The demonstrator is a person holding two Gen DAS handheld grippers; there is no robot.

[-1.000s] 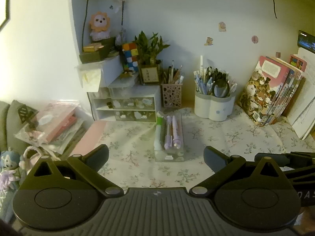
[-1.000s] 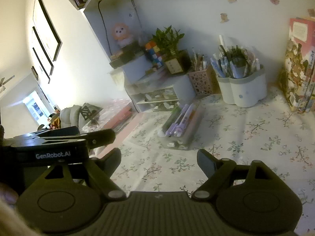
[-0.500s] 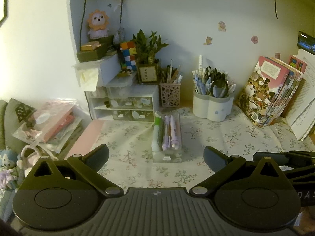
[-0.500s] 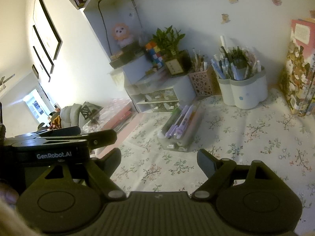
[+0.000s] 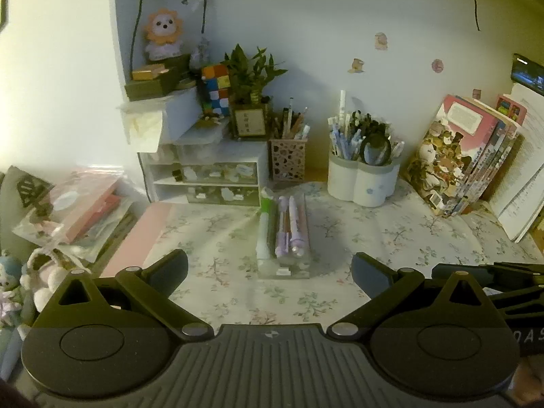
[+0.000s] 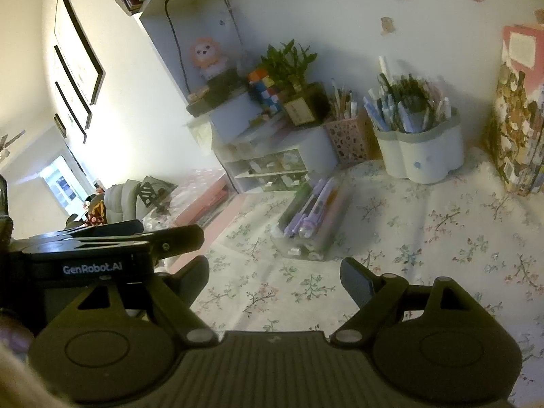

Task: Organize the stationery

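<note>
Currently, both tools are held low over the floral cloth (image 5: pixel 391 231), short of the stationery. The left gripper (image 5: pixel 268 267) is spread wide with nothing between its fingers, and the right gripper (image 6: pixel 273 273) is likewise released and empty. A clear tray (image 5: pixel 284 268) is laid lengthwise in the middle of the cloth, squarely ahead of the left gripper, and several pens (image 5: pixel 284 227) are laid side by side in it, a green one at the left, purple and pink ones beside it. More pens are stood upright in the white holder (image 5: pixel 362 180) and the pink cup (image 5: pixel 287 161) at the wall, near the drawers (image 5: pixel 207 180). Such an arrangement fits either pens already gathered into the tray or pens waiting to be moved to the holders; which it is cannot be settled.
</note>
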